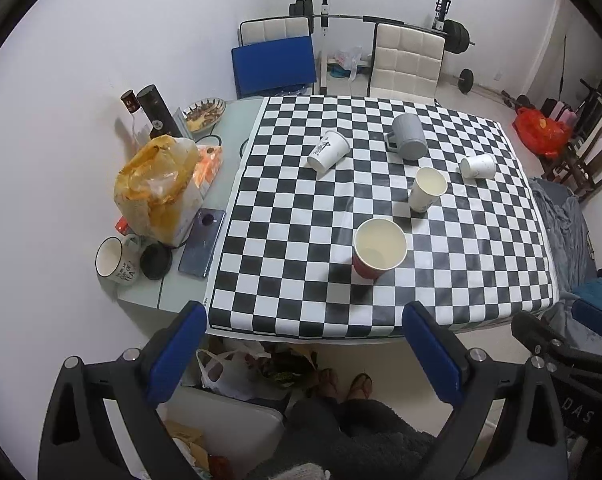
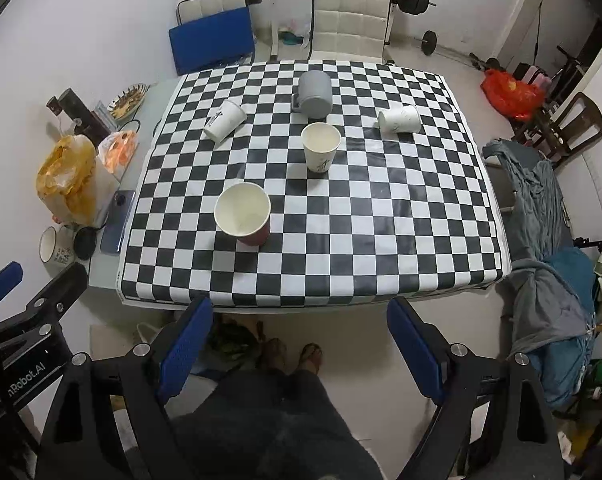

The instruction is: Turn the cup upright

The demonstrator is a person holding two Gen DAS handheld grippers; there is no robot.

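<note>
Both grippers, left gripper (image 1: pixel 305 344) and right gripper (image 2: pixel 301 338), gape above cups.

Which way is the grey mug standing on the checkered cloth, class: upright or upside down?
Upside down. The grey mug shows its closed base on top, its wider rim on the checkered cloth, with the handle at its side.
</note>
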